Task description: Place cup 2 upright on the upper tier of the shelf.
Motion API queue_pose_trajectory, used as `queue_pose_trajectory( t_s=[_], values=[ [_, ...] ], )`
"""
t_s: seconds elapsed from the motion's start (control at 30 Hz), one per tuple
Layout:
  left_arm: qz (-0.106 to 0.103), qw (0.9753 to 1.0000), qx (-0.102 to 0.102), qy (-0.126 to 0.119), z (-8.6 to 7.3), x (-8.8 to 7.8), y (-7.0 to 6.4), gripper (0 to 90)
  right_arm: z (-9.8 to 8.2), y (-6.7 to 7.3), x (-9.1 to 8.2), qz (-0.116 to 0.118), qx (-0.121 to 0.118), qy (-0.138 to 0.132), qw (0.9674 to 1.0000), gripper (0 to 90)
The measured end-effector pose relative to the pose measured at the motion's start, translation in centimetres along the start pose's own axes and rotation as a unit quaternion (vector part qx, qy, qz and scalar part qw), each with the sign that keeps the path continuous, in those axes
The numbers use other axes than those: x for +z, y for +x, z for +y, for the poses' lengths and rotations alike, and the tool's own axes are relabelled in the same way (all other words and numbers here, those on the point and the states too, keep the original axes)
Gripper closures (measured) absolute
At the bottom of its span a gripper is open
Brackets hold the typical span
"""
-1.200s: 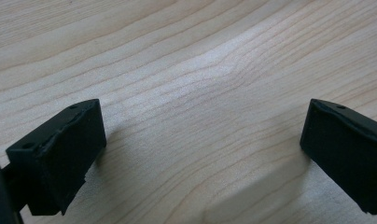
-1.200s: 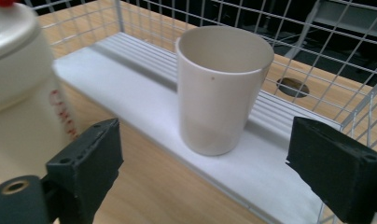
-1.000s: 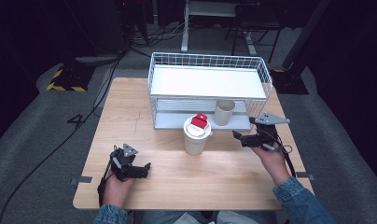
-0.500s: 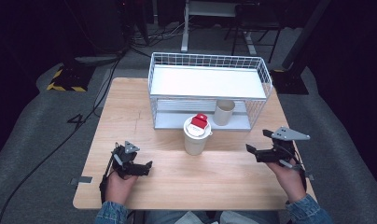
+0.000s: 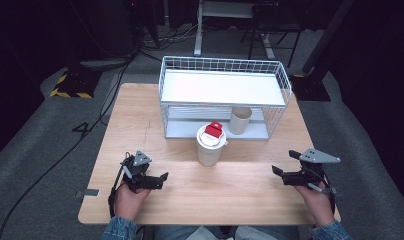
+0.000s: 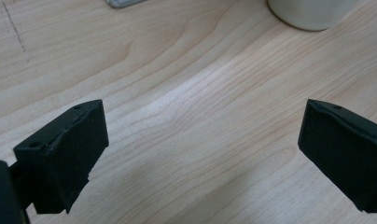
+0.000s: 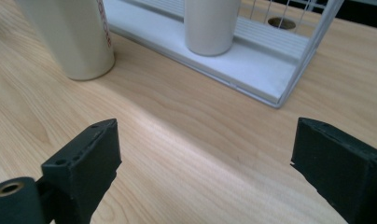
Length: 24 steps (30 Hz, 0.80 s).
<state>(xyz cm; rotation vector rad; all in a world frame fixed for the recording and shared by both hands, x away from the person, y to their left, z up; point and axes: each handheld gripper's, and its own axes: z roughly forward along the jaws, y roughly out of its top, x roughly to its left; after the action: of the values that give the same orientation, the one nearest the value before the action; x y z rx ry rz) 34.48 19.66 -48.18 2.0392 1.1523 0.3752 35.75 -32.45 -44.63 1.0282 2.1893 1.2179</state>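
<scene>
Lidded cup (image 5: 210, 145) stands upright at 10 o'clock from the empty, released right gripper (image 5: 280, 173); left gripper (image 5: 160, 179) also released

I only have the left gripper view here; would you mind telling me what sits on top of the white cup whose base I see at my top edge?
Observer: The lidded cup carries a small red piece on its lid.
Operator: Thank you. Is there anything behind it?
Observer: Yes, a white wire rack, with a second, open cup on its lower shelf.
Operator: And the right gripper?
Observer: The right gripper is open and empty, low over the table, right of the lidded cup.
</scene>
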Motion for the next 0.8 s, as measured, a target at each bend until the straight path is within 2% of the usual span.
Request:
queue_pose_trajectory(
  t_s=[0.1, 0.17, 0.33, 0.57, 0.7, 0.8],
  values=[
    [-0.004, 0.9999, 0.015, -0.006, 0.4, -0.4, -0.6, 2.3, -1.2, -0.3, 0.2, -0.004, 0.009, 0.004, 0.9999, 8.5],
    [-0.007, 0.9995, 0.027, -0.012, 0.7, -0.6, -1.1, 2.6, -1.9, -0.3, 0.5, -0.004, 0.006, 0.026, 0.9996, 8.6],
    [-0.019, 0.9986, 0.044, -0.023, 1.0, -1.1, -1.9, 2.6, -3.9, -0.3, 1.1, -0.003, 0.014, 0.049, 0.9987, 9.8],
    [-0.042, 0.9979, 0.036, -0.035, 1.2, -1.2, -2.5, 2.6, -5.8, -0.6, 1.4, -0.007, 0.026, 0.075, 0.9968, 10.3],
    [-0.076, 0.9952, 0.029, -0.055, 1.7, -1.5, -3.1, 2.6, -5.8, -0.6, 1.4, -0.016, 0.024, 0.08, 0.9964, 12.0],
    [-0.083, 0.9939, 0.035, -0.064, 2.2, -1.7, -3.8, 2.6, -5.8, -0.4, 1.7, -0.02, 0.013, 0.093, 0.9954, 12.9]
  ],
)
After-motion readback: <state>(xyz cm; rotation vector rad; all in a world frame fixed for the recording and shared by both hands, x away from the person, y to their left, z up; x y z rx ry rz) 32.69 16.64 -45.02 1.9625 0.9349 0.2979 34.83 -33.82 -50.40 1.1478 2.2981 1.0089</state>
